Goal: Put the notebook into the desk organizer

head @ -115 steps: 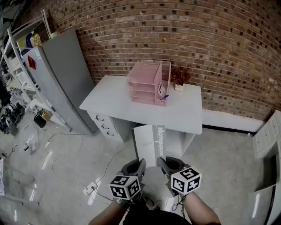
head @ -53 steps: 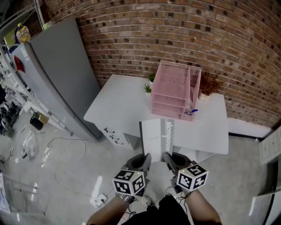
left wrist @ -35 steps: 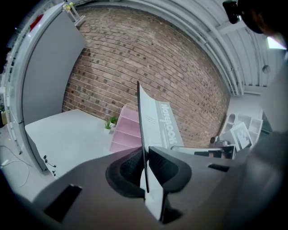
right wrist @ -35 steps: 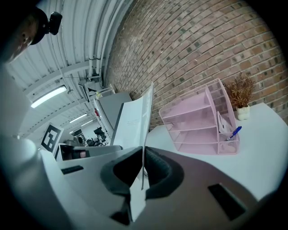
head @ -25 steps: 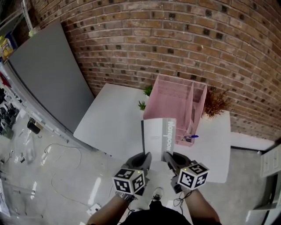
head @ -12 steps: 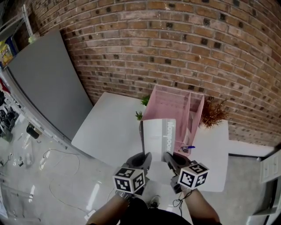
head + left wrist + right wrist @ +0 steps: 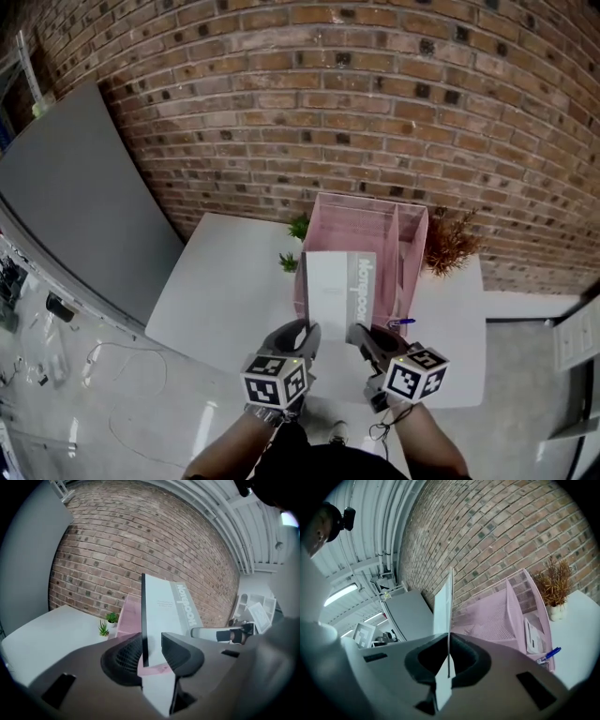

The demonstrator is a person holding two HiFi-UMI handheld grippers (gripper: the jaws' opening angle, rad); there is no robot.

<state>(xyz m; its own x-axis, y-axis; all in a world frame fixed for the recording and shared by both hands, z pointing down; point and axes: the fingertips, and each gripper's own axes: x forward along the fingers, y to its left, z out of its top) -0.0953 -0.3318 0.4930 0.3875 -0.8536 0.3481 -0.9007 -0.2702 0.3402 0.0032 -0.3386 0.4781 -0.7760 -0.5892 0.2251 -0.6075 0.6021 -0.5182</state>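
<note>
A white and grey notebook (image 7: 342, 286) stands upright on its lower edge, in front of and above the pink mesh desk organizer (image 7: 361, 234) on the white desk (image 7: 220, 291). My right gripper (image 7: 361, 336) is shut on the notebook's lower right part; in the right gripper view the thin notebook edge (image 7: 444, 604) is pinched between the pads of the right gripper (image 7: 448, 656). My left gripper (image 7: 305, 330) is opening. In the left gripper view the notebook (image 7: 164, 616) still stands between that gripper's (image 7: 151, 644) pads, with a gap beside the right pad.
A blue pen (image 7: 401, 322) lies by the organizer's front right corner. A dried plant (image 7: 448, 242) stands to its right, two small green plants (image 7: 291, 251) to its left. A brick wall is behind the desk and a grey cabinet (image 7: 75, 197) at the left.
The desk and organizer have come closer, and the notebook now stands right over the organizer's front. The left gripper's jaws have spread apart from the notebook; the right grip is unchanged.
</note>
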